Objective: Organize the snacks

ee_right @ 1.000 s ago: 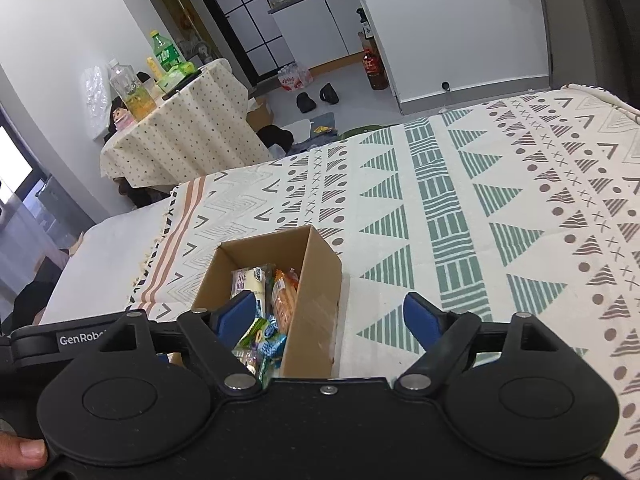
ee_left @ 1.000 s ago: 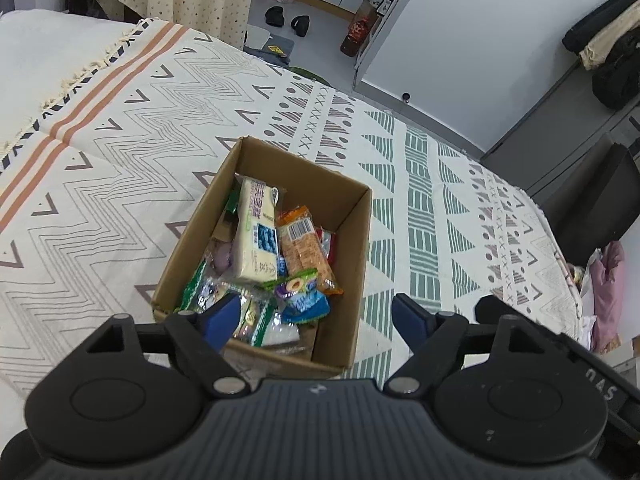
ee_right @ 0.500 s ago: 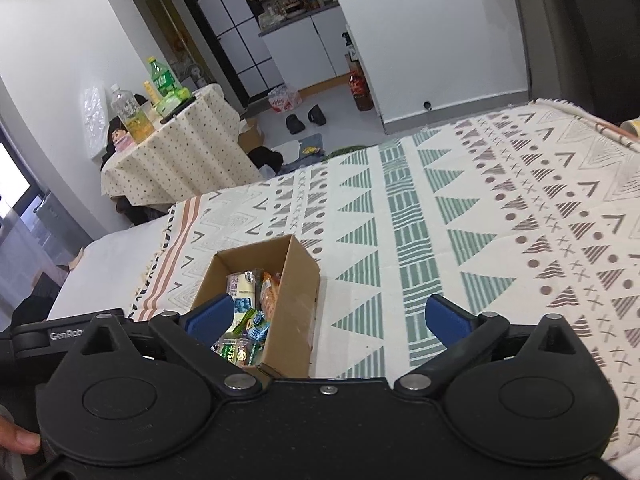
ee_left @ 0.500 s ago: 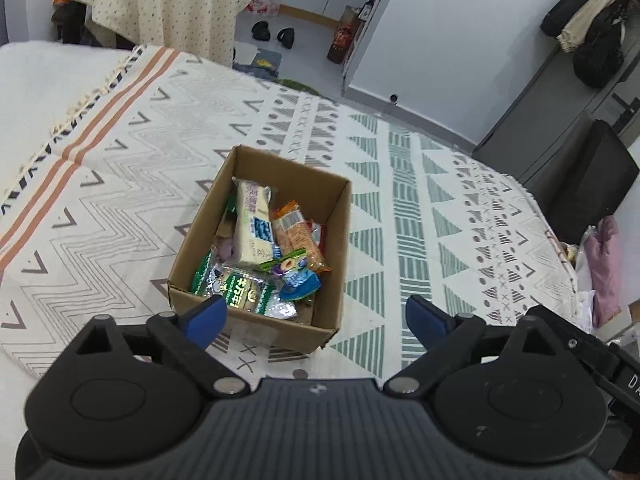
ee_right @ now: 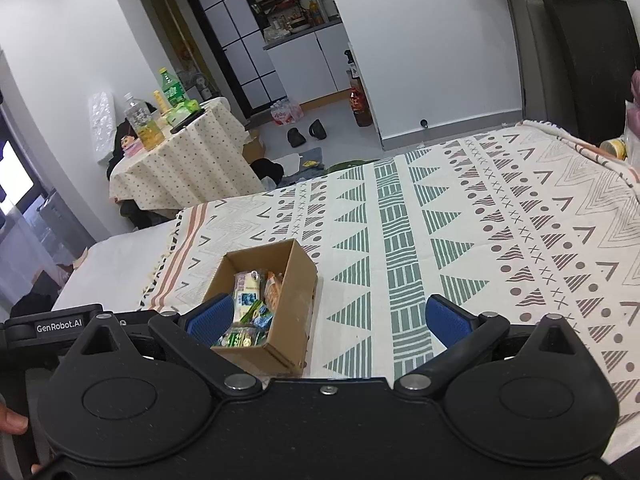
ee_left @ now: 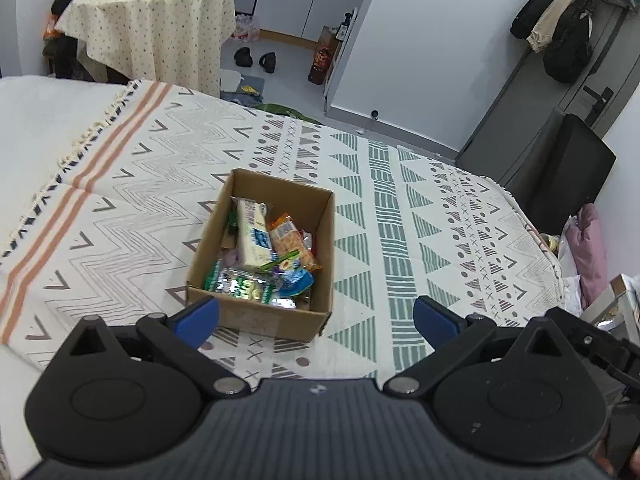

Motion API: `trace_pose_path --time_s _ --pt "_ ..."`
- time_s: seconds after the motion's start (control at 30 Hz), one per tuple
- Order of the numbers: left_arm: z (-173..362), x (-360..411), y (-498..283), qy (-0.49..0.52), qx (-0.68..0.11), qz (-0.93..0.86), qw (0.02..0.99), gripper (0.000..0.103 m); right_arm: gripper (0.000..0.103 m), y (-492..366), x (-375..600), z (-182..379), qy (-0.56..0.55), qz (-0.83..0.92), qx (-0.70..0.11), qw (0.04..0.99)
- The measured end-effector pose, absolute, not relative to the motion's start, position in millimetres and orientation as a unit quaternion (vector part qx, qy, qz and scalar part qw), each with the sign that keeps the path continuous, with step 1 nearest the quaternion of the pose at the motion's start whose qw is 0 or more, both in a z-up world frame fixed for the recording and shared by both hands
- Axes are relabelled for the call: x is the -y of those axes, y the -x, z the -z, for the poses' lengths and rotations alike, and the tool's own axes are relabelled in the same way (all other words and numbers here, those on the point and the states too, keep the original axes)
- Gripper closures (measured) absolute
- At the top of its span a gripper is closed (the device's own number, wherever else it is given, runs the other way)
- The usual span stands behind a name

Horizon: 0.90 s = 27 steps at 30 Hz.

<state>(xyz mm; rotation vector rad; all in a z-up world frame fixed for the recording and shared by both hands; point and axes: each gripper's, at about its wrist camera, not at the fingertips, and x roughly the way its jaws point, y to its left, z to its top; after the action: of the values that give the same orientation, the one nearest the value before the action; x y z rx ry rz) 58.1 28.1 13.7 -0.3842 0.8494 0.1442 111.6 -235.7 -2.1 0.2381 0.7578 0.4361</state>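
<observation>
Our left tongs (ee_left: 316,322) and right tongs (ee_right: 328,318) gape empty above the box (ee_left: 256,318). Its packets (ee_left: 256,236) look light, crinkly, slippery; we'd pinch edges.

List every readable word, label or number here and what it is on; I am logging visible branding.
"GenRobot.AI": white lettering on the black body of the left hand-held gripper, seen in the right wrist view.
Print on the snack packets in the cardboard box: too small and blurred to read.
Labels on the bottles on the round side table: unreadable.
</observation>
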Motion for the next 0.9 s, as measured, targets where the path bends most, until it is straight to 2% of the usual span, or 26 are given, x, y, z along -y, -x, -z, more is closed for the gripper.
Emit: trace_pose_path --time_s 0.9 --pt "-50 -17 26 0.102 -0.387 -0.045 0.915 0.0 0.0 -33 247 -30 -0.083 -0.226 -0.331 0.913"
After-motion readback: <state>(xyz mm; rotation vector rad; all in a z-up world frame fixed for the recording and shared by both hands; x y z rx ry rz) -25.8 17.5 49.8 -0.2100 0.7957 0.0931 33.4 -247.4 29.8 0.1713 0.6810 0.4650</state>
